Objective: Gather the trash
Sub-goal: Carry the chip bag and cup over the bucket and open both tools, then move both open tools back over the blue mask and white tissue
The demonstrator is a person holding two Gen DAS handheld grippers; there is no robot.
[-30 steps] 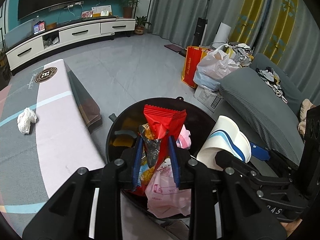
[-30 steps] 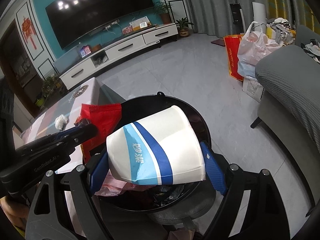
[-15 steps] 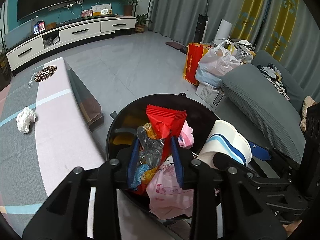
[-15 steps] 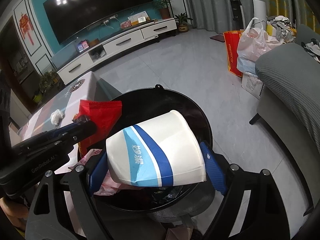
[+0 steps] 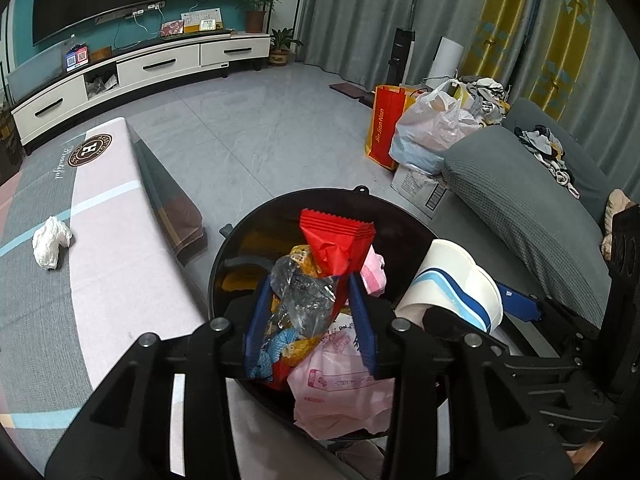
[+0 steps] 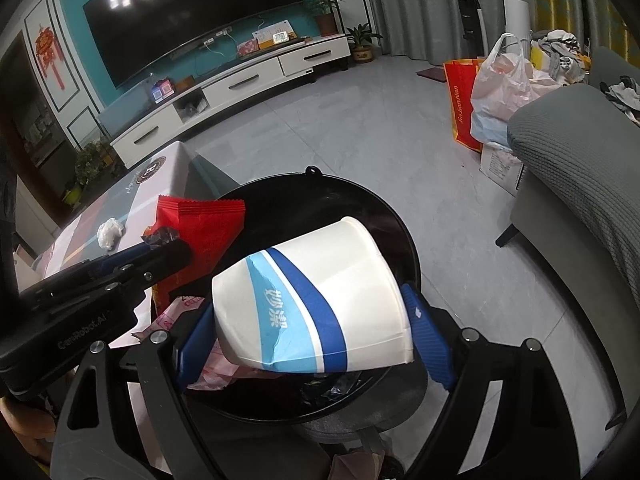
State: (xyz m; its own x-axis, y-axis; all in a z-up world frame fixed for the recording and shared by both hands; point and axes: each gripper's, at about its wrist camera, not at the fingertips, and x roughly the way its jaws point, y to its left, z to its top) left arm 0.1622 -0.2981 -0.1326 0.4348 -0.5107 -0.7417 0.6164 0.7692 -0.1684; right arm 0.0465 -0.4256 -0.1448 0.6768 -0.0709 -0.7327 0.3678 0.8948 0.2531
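A round black trash bin (image 5: 256,220) (image 6: 360,200) stands on the floor by the table, with a pink plastic bag (image 5: 344,384) and other trash in it. My left gripper (image 5: 308,288) hangs over the bin with its jaws wider apart; a bundle of snack wrappers (image 5: 304,300) topped by a red packet (image 5: 336,240) (image 6: 208,232) still sits between its fingers. My right gripper (image 6: 312,312) is shut on a white paper cup with blue stripes (image 6: 312,300) (image 5: 452,284), held on its side over the bin.
A crumpled white tissue (image 5: 50,240) (image 6: 109,232) lies on the low table (image 5: 108,248) left of the bin. A grey sofa (image 5: 532,208) stands at the right, with shopping bags (image 5: 424,136) on the floor beyond it. A TV cabinet (image 5: 140,68) lines the far wall.
My left gripper's jaws have spread apart and the wrapper bundle sits looser and lower between them. The right gripper with the cup has hardly moved.
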